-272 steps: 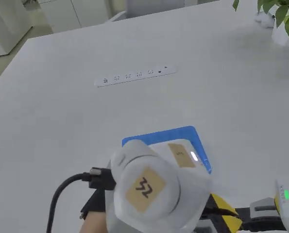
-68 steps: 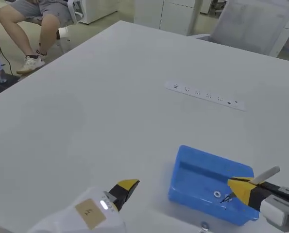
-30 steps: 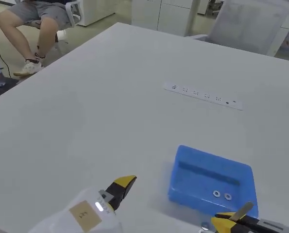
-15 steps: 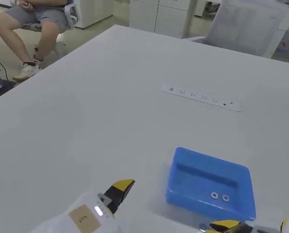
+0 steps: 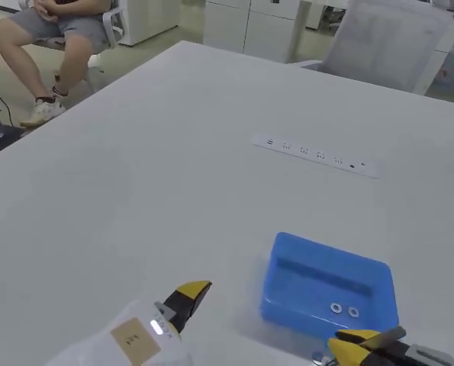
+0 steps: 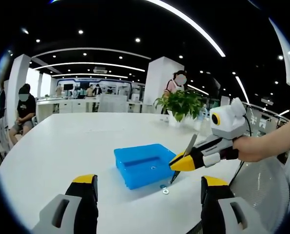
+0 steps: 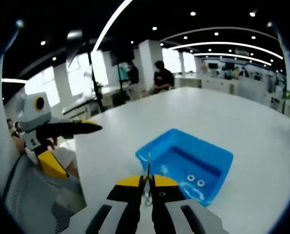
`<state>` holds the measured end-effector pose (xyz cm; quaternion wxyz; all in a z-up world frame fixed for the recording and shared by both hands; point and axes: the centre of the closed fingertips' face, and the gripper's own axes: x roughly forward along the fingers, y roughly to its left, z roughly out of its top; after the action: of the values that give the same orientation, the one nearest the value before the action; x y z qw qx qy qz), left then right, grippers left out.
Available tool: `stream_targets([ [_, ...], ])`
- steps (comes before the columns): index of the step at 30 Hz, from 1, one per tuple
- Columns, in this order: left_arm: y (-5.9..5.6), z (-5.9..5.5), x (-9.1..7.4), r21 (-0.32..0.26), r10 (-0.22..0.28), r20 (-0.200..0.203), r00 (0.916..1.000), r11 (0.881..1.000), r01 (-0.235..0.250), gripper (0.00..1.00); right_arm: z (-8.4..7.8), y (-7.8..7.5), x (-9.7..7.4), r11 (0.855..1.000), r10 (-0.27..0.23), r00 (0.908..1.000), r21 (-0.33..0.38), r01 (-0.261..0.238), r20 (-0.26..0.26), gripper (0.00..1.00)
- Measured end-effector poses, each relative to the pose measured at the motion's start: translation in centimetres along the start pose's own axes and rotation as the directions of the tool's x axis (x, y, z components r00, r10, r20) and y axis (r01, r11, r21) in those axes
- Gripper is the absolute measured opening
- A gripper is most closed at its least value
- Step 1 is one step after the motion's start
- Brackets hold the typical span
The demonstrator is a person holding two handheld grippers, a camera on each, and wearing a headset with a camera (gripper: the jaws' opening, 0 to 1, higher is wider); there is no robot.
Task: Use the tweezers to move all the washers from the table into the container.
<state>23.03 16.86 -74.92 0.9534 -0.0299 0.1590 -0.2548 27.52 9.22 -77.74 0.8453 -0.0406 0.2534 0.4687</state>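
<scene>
Two washers [image 5: 335, 308] sit in blue container [image 5: 330, 252], at least 1 washer [image 6: 165, 191] lies on table [image 5: 173, 168] just beside it, not yet moved; right gripper [image 7: 148, 181] jaws clamp tweezers [image 6: 191, 145], left gripper [image 6: 149, 180] jaws wide apart & empty.

One blue container [image 5: 277, 300], two washers [image 5: 336, 308] in it, one washer [image 6: 165, 191] on the table [image 5: 173, 191], one pair of tweezers [image 6: 191, 145]
</scene>
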Motion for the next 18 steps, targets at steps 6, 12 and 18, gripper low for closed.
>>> stream_targets([
  [6, 0.0, 0.1, 0.0, -0.002, 0.0, 0.001, 1.0, 1.0, 0.0, 0.89, 2.3, -1.3, -0.8, 1.0, -0.013, 0.9994, 0.014, 0.013, 0.031, 0.03],
  [12, -0.1, 0.0, 0.0, 0.001, 0.0, -0.002, 1.0, 1.0, 0.0, 0.89, 3.4, -2.4, -0.4, 1.0, -0.02, 0.9989, 0.004, 0.02, 0.042, 0.03],
  [18, -0.1, -0.1, 0.0, -0.001, 0.0, -0.006, 1.0, 1.0, 0.0, 0.88, 4.0, -3.2, 0.5, 1.0, -0.025, 0.9994, -0.008, 0.025, 0.025, 0.03],
])
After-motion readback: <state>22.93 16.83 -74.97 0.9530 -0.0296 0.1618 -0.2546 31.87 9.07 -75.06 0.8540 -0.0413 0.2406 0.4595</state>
